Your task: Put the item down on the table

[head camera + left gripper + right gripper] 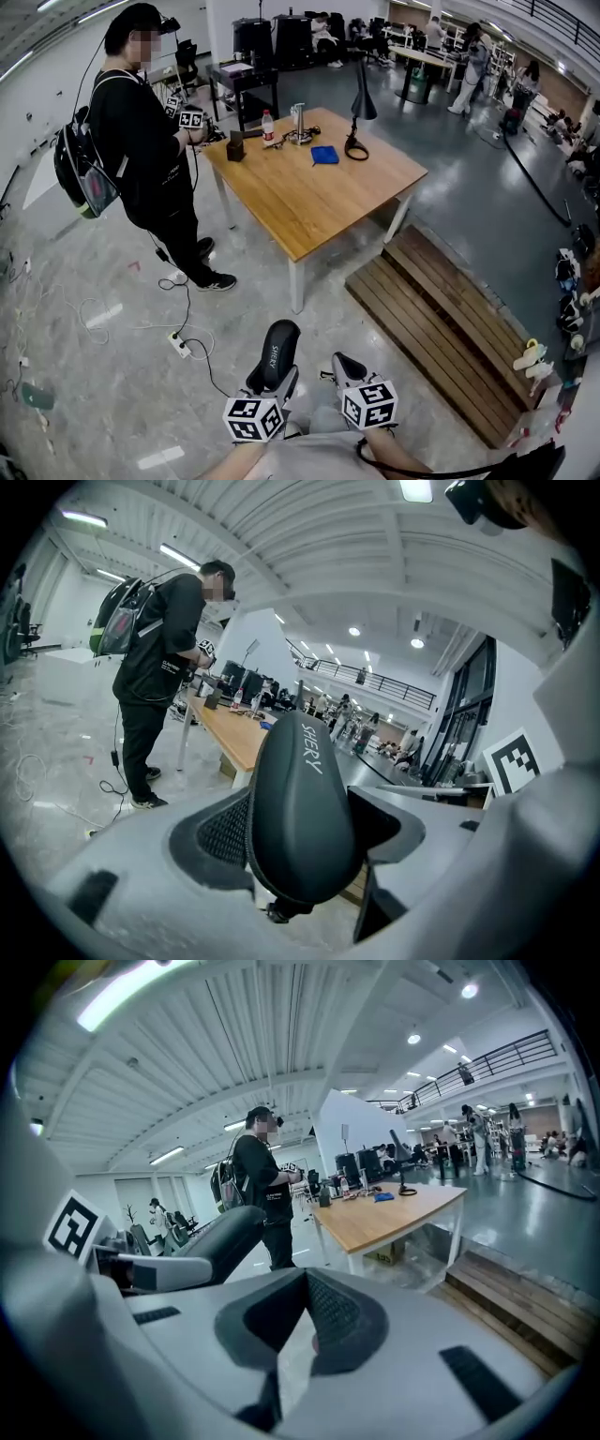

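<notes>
A black oval case printed "SHERY" stands up between the jaws of my left gripper, low in the head view above the grey floor. In the left gripper view the case fills the middle, and the left gripper is shut on its lower part. My right gripper hangs just right of it, shut with nothing in it. Its pads meet in the right gripper view, where the case shows at the left. The wooden table stands well ahead.
A person in black with a backpack stands at the table's left corner. On the far end of the table are a desk lamp, a blue item and a bottle. Wooden steps lie to the right, and cables with a power strip to the left.
</notes>
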